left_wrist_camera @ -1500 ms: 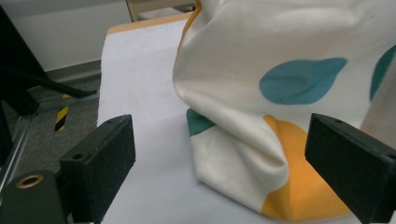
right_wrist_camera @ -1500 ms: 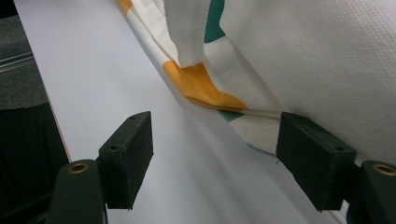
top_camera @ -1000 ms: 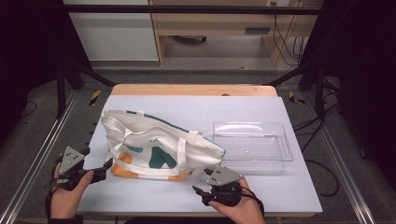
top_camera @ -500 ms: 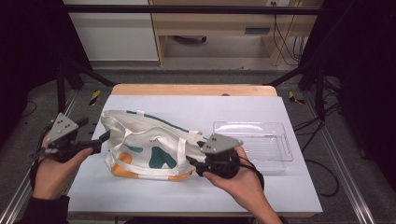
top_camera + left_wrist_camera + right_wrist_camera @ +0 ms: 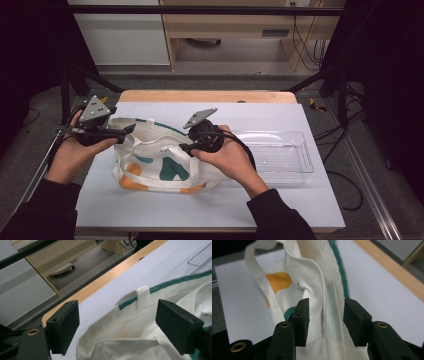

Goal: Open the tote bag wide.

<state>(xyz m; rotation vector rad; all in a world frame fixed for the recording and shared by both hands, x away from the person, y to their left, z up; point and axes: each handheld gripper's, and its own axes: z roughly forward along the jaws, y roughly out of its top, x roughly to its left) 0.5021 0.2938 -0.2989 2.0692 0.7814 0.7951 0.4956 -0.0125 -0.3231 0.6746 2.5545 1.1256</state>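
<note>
White table (image 5: 280,210) — tote bag (image 5: 165,167) between tools

Both grippers black: left gripper (image 5: 131,128) and right gripper (image 5: 184,147) carry grey triangular plates, brass rivets, screwed black pads; person wears dark sleeves (image 5: 280,215).

bag (image 5: 160,162): off-white cloth, dark green and orange blotches, green trim along the rim
grippers' pads (image 5: 64,326): black
tray (image 5: 280,157): clear, see-through
table cover (image 5: 280,207): pale lilac-white
table edge (image 5: 200,96): light wood
</note>
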